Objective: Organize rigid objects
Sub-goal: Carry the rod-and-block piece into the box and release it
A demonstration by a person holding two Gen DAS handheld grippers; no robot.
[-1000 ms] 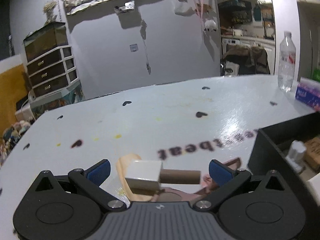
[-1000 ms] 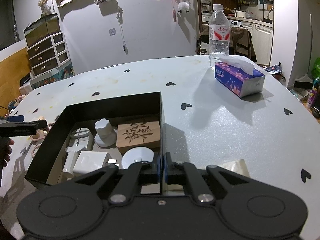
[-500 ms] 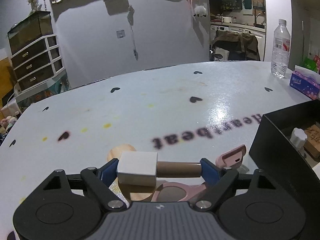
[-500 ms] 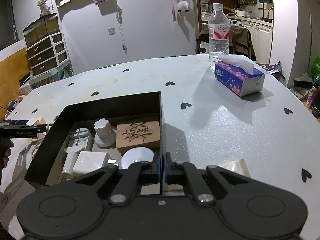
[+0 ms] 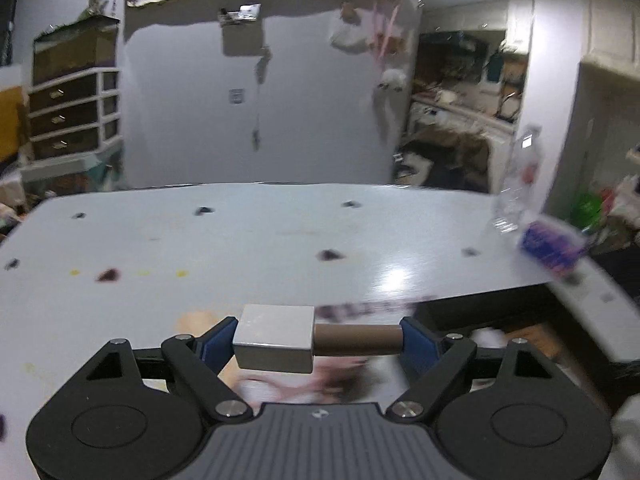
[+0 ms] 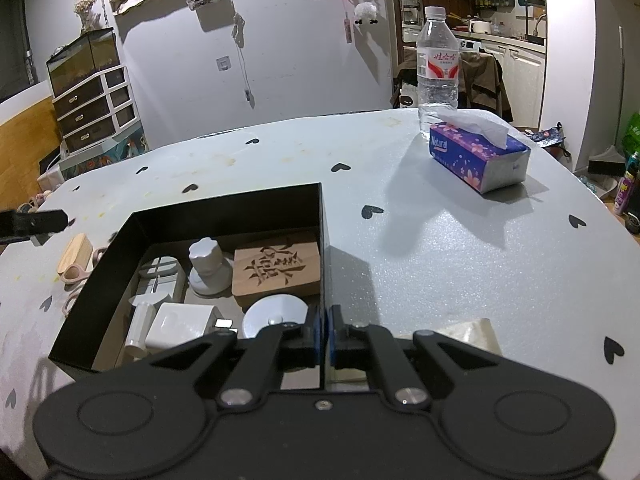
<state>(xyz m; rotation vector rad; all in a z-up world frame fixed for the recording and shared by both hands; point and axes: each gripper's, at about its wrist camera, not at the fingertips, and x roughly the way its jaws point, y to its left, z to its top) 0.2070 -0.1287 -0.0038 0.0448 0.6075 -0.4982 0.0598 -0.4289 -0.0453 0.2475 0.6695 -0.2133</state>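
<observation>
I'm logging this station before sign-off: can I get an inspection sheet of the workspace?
Surface: pale table with black heart prints, some yellow stains.
Job's things: black box holding a carved wooden block and white items; wooden piece outside it.
Clutter: water bottle, tissue pack.
Grippers: left gripper clamps a white block with brown cylinder endwise; right gripper shut on the box's wall.
Cables: cord hanging on the wall.
Surroundings: drawer unit, kitchen behind.
</observation>
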